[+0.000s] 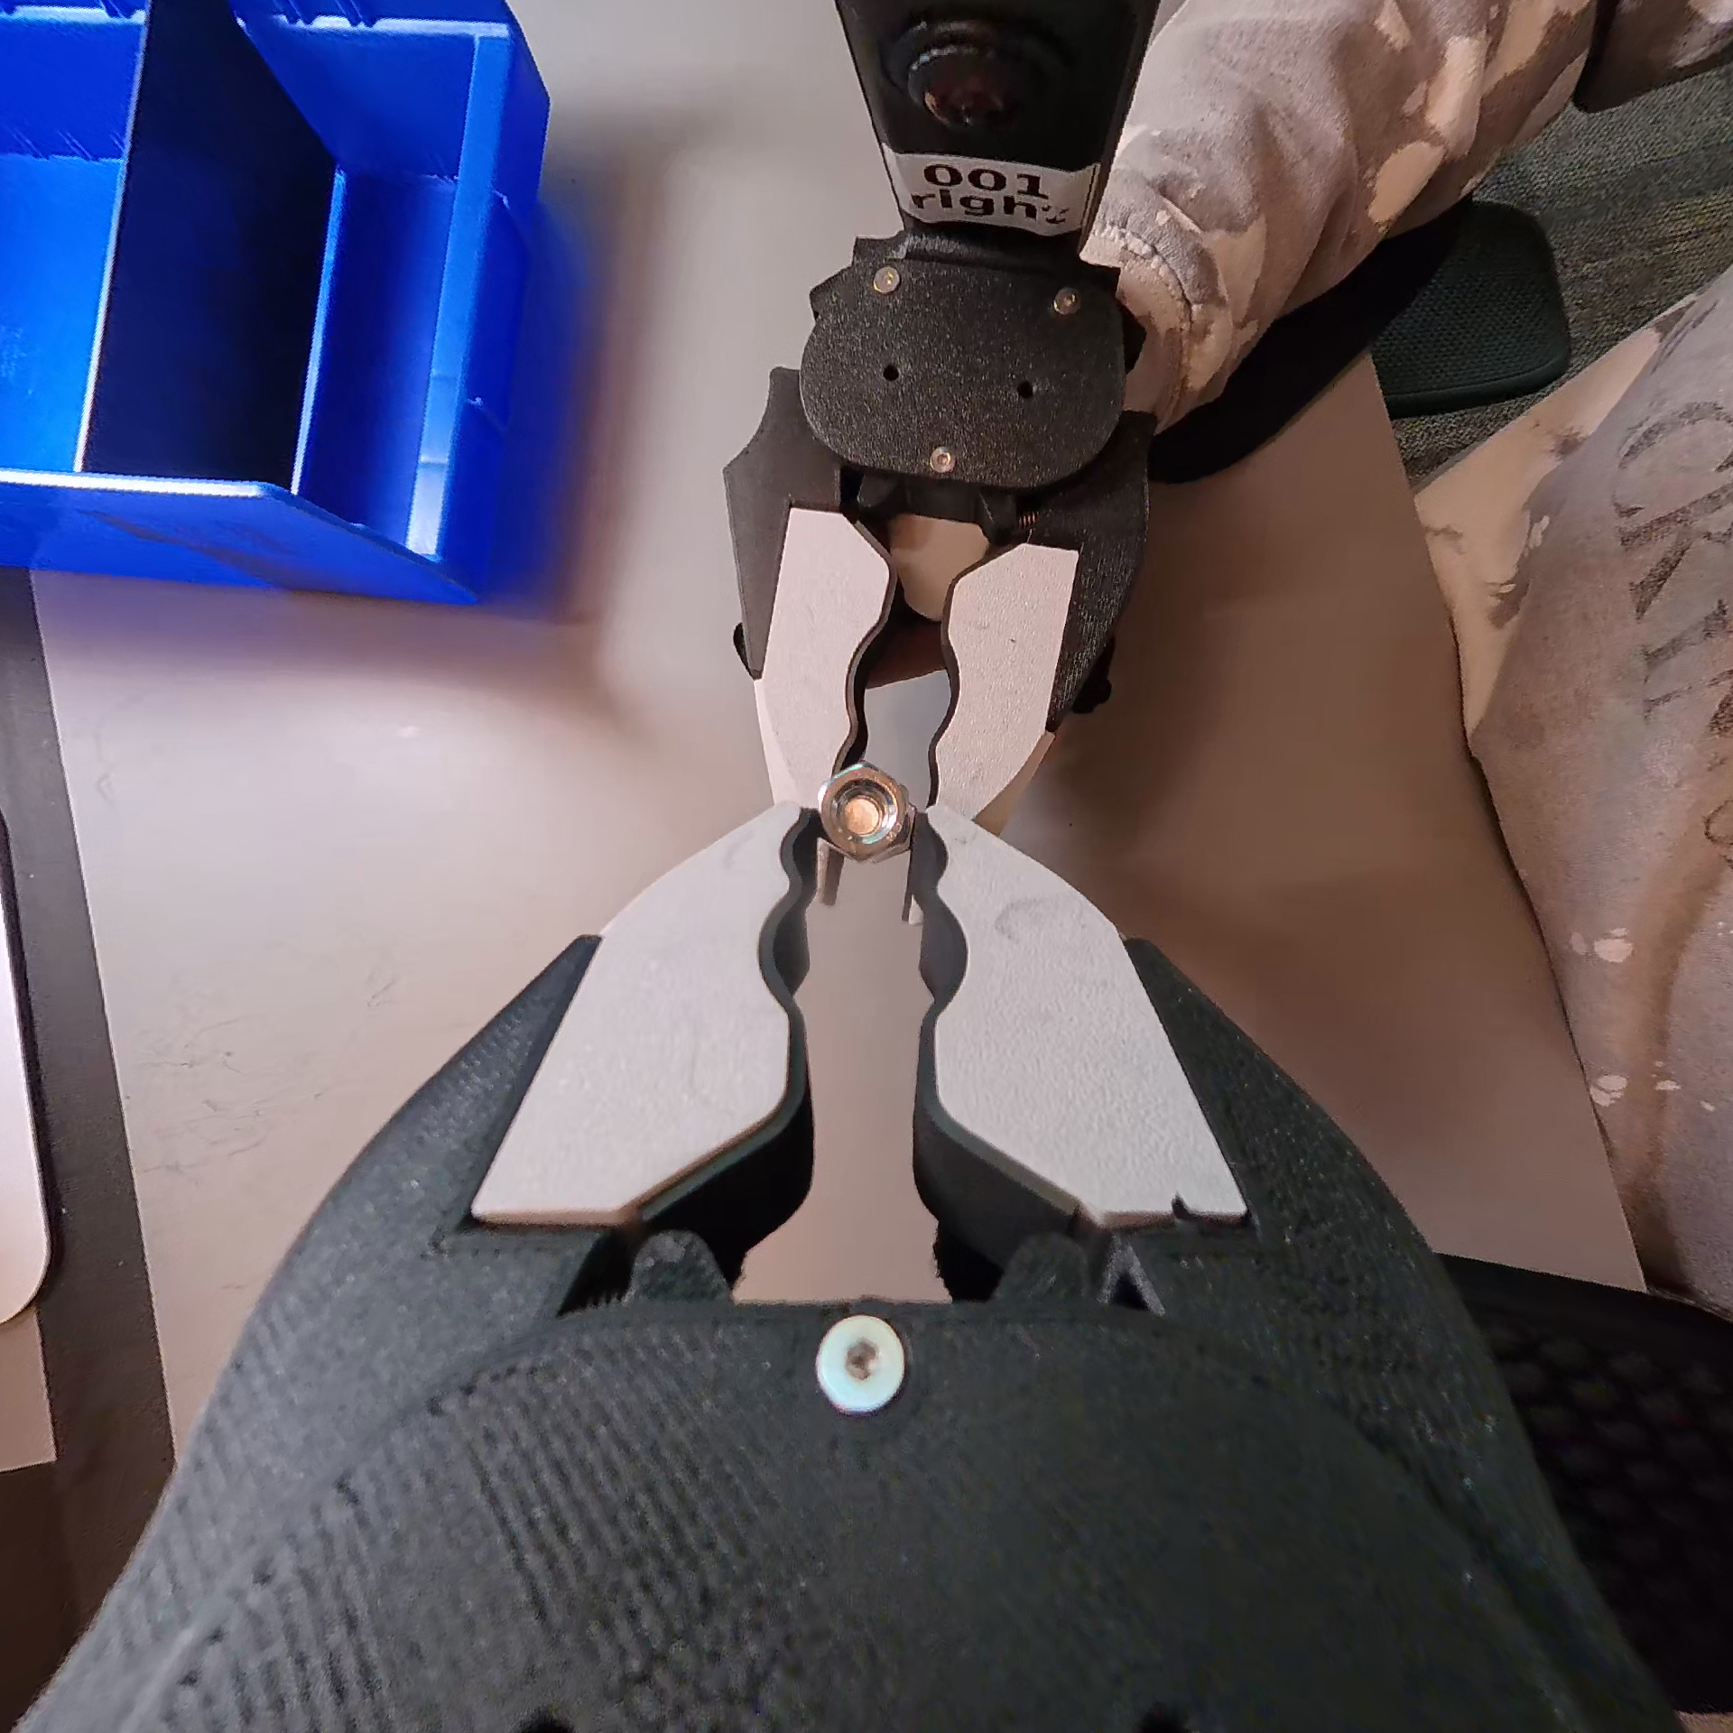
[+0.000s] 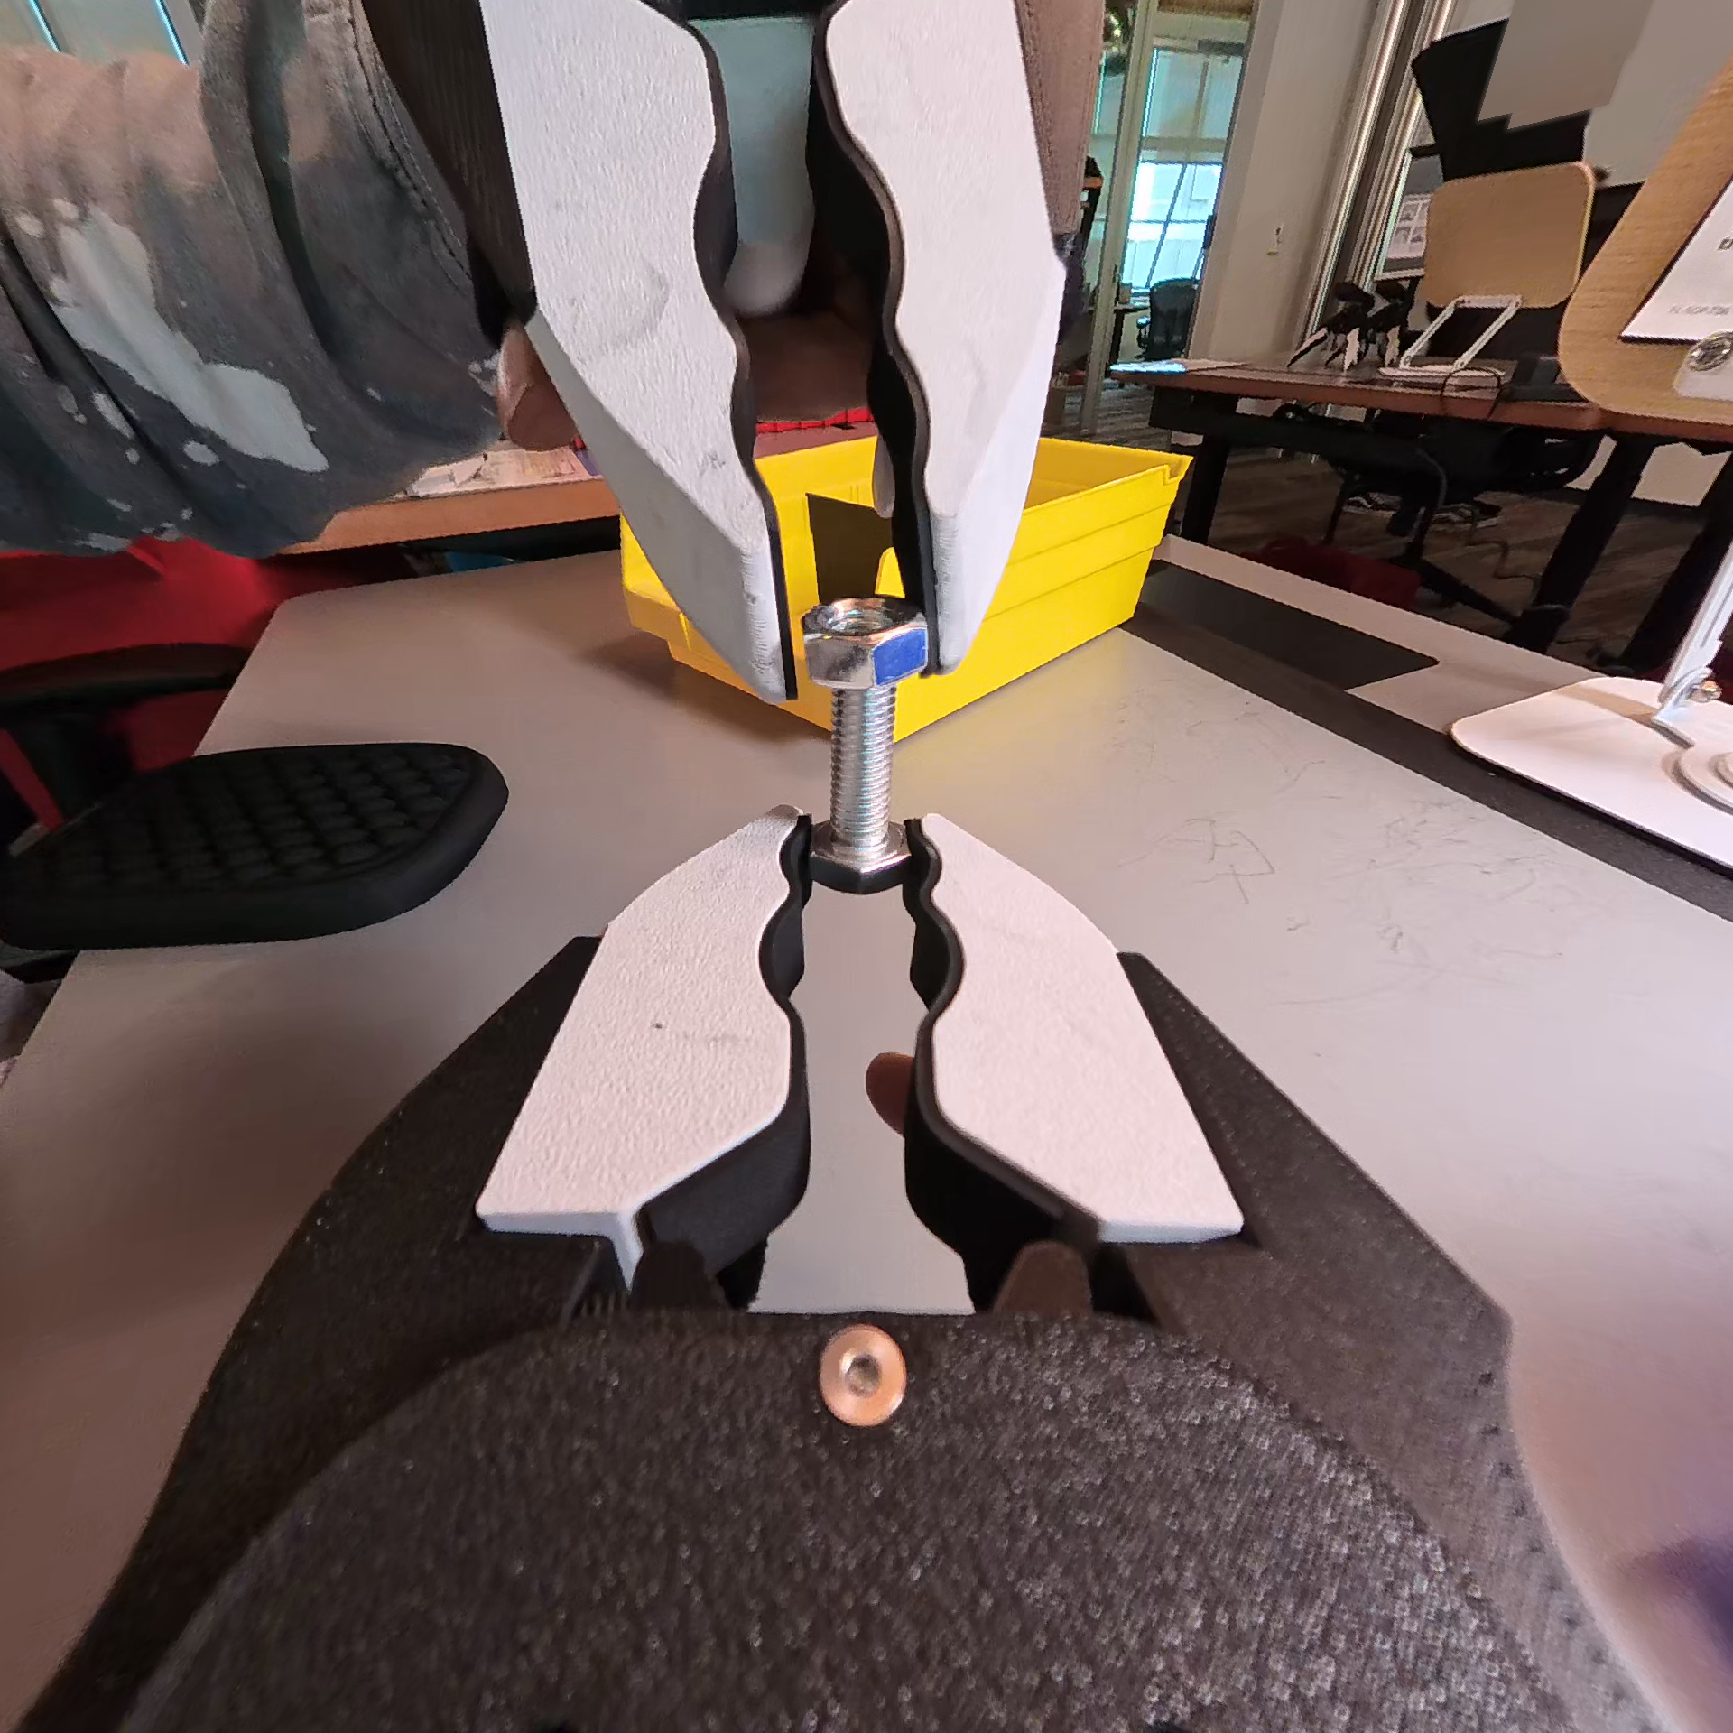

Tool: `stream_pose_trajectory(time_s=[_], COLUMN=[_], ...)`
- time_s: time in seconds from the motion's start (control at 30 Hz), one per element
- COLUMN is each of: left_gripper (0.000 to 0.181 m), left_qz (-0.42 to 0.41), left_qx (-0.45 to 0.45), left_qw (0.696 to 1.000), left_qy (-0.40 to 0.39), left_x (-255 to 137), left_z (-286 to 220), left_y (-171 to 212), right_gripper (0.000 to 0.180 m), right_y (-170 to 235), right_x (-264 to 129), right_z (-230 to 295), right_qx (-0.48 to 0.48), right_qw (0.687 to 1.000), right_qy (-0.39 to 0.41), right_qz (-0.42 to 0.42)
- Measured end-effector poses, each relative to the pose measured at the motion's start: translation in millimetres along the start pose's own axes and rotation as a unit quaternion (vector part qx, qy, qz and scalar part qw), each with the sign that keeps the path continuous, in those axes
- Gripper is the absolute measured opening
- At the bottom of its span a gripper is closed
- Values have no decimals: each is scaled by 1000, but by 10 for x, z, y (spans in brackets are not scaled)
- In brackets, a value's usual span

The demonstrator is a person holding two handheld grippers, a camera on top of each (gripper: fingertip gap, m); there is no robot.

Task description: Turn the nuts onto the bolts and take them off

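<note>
1. Pinching the nut (image 1: 861, 823) across its flats with the left gripper (image 1: 861, 844), fingertips narrowed to the nut's width and reaching down from above in the right wrist view.
2. Clamping the bolt (image 2: 861, 778) by its hex head with the right gripper (image 2: 858, 858), jaws drawn in to the head's width; holding it upright in the air over the table (image 2: 1219, 844).
3. Sitting at the top end of the thread, well apart from the head (bare thread between the two sets of fingertips), with a blue glint on one flat of the nut.
4. Seen end-on in the left wrist view: shaft end showing inside the nut's ring, both grippers meeting tip to tip around it.
5. At the far left of the pale grey table in that view, a blue bin (image 1: 234, 497) split by dividers into compartments; showing only bare blue floor and walls in the compartments in view.
6. Far behind the bolt in the right wrist view, a yellow bin (image 2: 1032, 600) on the same table; inside mostly hidden by the left gripper's fingers, so cannot tell its contents.
7. Off the table's near left edge, a black mesh armrest (image 2: 253, 835); behind the right gripper, a mottled sleeve (image 1: 1313, 188).
</note>
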State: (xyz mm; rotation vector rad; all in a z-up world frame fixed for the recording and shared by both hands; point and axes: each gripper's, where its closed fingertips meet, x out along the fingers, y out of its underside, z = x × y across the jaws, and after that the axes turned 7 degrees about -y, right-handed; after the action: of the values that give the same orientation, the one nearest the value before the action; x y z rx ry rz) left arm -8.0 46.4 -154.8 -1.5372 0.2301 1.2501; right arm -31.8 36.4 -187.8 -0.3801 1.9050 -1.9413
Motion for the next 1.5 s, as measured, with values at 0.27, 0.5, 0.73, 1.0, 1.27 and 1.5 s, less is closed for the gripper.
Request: stream_pose_trajectory(time_s=[0.27, 0.5, 0.73, 1.0, 1.27, 1.5], left_gripper=[22, 24, 25, 26, 28, 26], left_qz=[-17, -132, -236, -272, -317, -342], left_qx=[-2, -40, -76, -99, -159, -194], left_qw=[1000, 990, 968, 947, 906, 867], left_qy=[-6, -15, -47, -138, -230, -306], left_x=[-33, -129, -116, -74, -52, -38], left_z=[22, 20, 38, 117, 176, 189], left_y=[-16, -124, -153, -168, -148, -110], right_gripper=[18, 18, 18, 18, 18, 18], right_y=[-3, -27, -17, -22, -38, -29], right_x=[-2, -20, -14, -33, -62, -62], right_z=[-5, -24, -23, -78, -140, -150], right_qx=[0, 3, 3, 5, 9, 10], right_qw=[1000, 1000, 1000, 1000, 999, 999], right_qy=[1, 4, 5, 23, 42, 45], right_qz=[-1, -8, -7, -7, -10, -8])
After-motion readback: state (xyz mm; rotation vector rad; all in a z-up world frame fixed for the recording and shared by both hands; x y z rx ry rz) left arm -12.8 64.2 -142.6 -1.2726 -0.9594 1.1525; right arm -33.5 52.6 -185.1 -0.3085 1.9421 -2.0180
